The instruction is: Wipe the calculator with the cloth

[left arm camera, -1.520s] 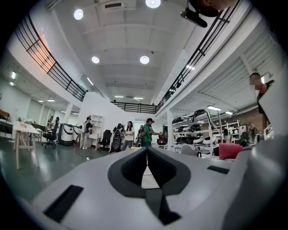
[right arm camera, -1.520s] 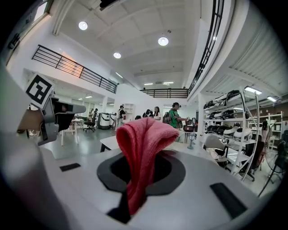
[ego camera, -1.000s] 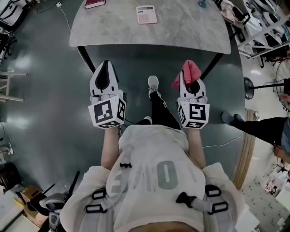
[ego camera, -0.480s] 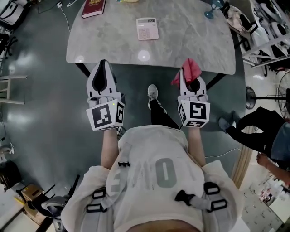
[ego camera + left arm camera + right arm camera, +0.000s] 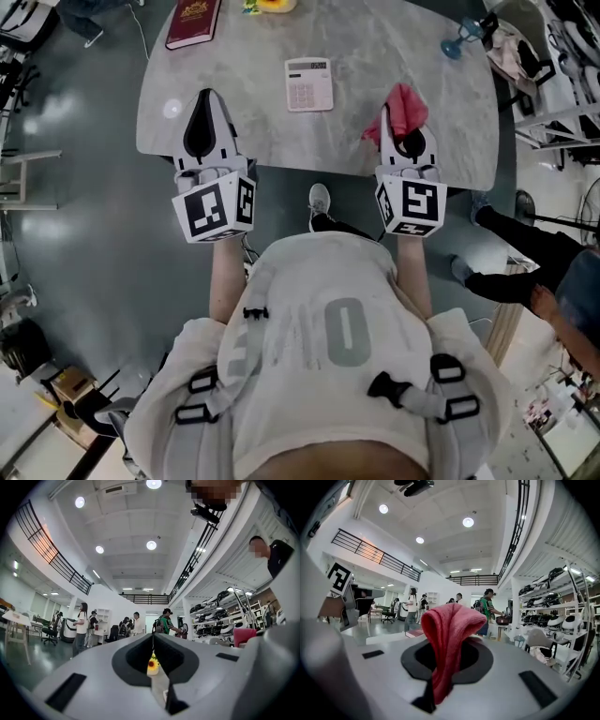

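A dark red book (image 5: pixel 193 21) is laid at the worktop's (image 5: pixel 262 131) far left corner; a blue glass (image 5: pixel 457 43) is set far right.

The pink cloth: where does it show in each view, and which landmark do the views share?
Head view: pink cloth right of centre, in the right tool.
Left gripper view: small pink patch at far right, likely it.
Right gripper view: centre, pinched in the jaws.
Landmark: person in green top, both gripper views.
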A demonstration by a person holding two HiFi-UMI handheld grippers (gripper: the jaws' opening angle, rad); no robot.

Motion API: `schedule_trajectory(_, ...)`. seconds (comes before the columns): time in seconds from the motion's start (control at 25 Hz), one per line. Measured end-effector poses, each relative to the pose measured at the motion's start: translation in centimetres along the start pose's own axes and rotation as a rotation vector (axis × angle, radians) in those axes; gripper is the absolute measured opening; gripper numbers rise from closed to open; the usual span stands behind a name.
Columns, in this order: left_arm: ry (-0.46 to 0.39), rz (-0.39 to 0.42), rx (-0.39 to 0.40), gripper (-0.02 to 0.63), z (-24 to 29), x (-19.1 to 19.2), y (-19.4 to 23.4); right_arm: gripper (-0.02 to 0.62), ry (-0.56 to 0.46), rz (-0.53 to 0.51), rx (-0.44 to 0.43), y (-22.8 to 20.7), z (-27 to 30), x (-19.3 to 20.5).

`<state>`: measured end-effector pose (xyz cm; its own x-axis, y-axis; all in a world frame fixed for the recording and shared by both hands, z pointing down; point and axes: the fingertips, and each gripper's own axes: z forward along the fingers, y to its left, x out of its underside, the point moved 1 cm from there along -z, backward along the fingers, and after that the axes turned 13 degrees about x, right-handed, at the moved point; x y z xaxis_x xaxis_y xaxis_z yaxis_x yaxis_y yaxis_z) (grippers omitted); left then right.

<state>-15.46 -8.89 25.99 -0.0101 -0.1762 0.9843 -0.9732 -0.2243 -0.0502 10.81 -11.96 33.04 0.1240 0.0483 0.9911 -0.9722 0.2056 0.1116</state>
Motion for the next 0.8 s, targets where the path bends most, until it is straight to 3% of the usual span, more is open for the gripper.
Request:
schedule_trajectory(0.2, -0.037, 0.000, -0.045, 0.023, 3.2, -0.2, 1.9, 0.055, -0.035, -0.016, -0.016, -0.9, 5.0, -1.0)
schedule_trajectory(0.44, -0.016, -0.010, -0.074, 0.023, 4.7, 0.3, 3.5, 0.055, -0.053, -0.022, -0.050, -0.3, 7.8, -1.9)
schedule_trajectory(0.8, -0.029, -0.031, -0.048, 0.023, 7.7, 0.0, 3.9, 0.057, -0.053, -0.004, -0.047, -0.8, 9.9, -2.1)
